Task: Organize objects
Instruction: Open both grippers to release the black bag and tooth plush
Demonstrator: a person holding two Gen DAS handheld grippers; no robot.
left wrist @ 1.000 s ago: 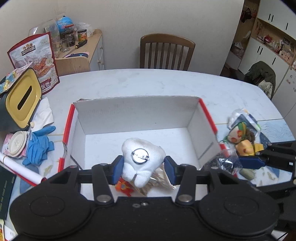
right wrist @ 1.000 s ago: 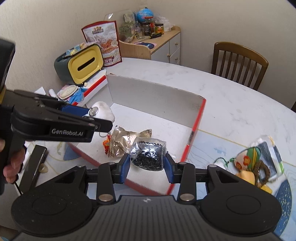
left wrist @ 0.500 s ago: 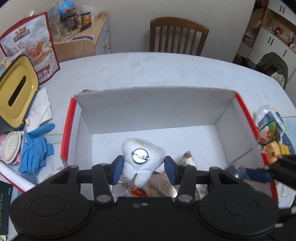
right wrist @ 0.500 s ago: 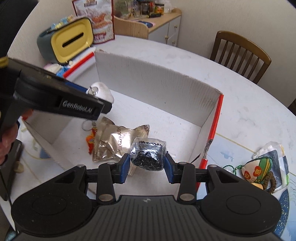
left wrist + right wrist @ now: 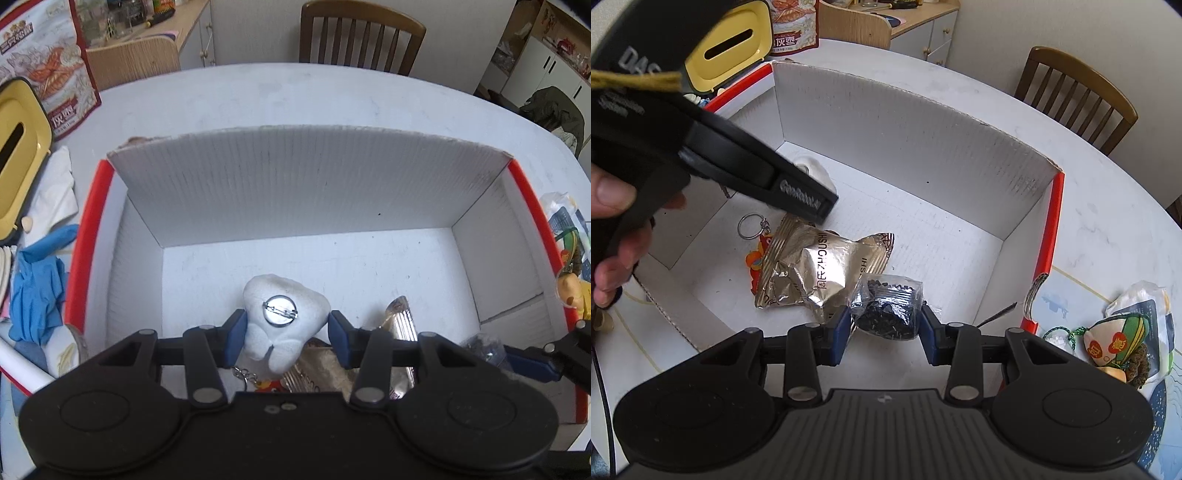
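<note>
1. Both grippers have come down into the white box (image 5: 295,184) since the earlier frame.
2. The left gripper (image 5: 284,332) pinches the plush tooth (image 5: 284,325) over the floor's near left.
3. The right gripper (image 5: 884,325) pinches a clear bag of black bits (image 5: 886,310) beside the gold snack packet (image 5: 812,273).

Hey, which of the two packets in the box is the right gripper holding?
The small clear packet of black bits, clamped in the right gripper; the gold foil packet lies loose beside it.
</note>
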